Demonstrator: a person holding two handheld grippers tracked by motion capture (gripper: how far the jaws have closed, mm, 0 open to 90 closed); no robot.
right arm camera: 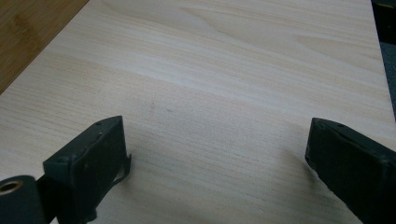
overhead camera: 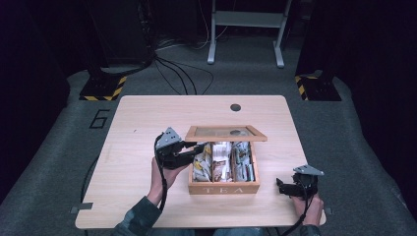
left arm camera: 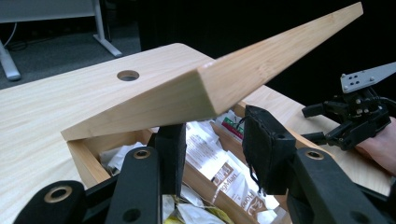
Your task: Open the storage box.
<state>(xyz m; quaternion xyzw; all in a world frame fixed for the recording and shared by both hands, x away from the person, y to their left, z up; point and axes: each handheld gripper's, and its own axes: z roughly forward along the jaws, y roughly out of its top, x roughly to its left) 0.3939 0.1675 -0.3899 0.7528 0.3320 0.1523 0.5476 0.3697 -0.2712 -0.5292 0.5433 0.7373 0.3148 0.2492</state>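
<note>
The light rectangular wooden table (overhead camera: 147, 113), with a round cable hole near its far edge, stands on grey carpet in a dark room with floor cables. At table centre sits the wooden "TEA" box (overhead camera: 223, 187); the left gripper (left arm camera: 212, 154) clamps its glass-paned wooden lid (left arm camera: 243, 79), raised at a tilt. The right gripper (right arm camera: 217, 163) rests near the right table edge, jaws wide, holding nothing.

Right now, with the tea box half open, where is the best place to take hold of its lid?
Probably the lid's free front edge, from the box's left side. It tilts up off the box on hinges at the back, so a thin wooden frame is exposed there. The left gripper is shut at that corner.
</note>
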